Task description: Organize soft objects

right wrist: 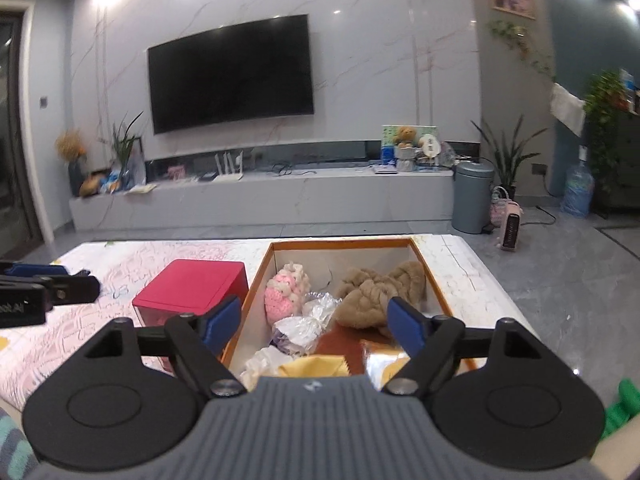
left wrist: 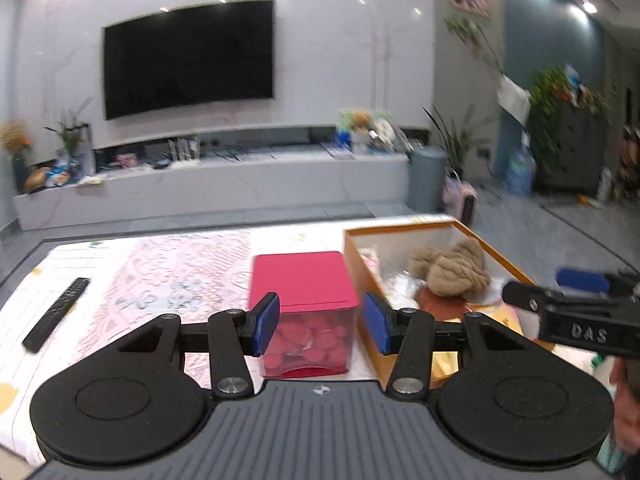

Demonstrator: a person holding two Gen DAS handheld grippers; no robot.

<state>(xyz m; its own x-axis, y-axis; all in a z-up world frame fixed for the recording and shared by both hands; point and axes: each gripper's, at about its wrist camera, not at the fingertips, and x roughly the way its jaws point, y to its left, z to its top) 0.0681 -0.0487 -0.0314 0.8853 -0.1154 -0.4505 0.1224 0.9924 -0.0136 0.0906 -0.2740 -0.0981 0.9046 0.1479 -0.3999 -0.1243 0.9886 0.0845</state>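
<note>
1. The left wrist view looks forward and slightly down from just above the table (left wrist: 160,264), close to a red box (left wrist: 302,280).
2. The right wrist view sits further right, close over the orange-rimmed box (right wrist: 340,243).
3. Both face the wall television (left wrist: 188,58) and share both boxes.

box (right wrist: 434,284): near end hidden behind gripper body | red bin (left wrist: 306,280): front partly behind left fingers (left wrist: 267,322) | plants (left wrist: 560,96): blurred | shelf clutter (left wrist: 368,128): too blurred to tell | right gripper (left wrist: 560,294): cut off by edge
</note>
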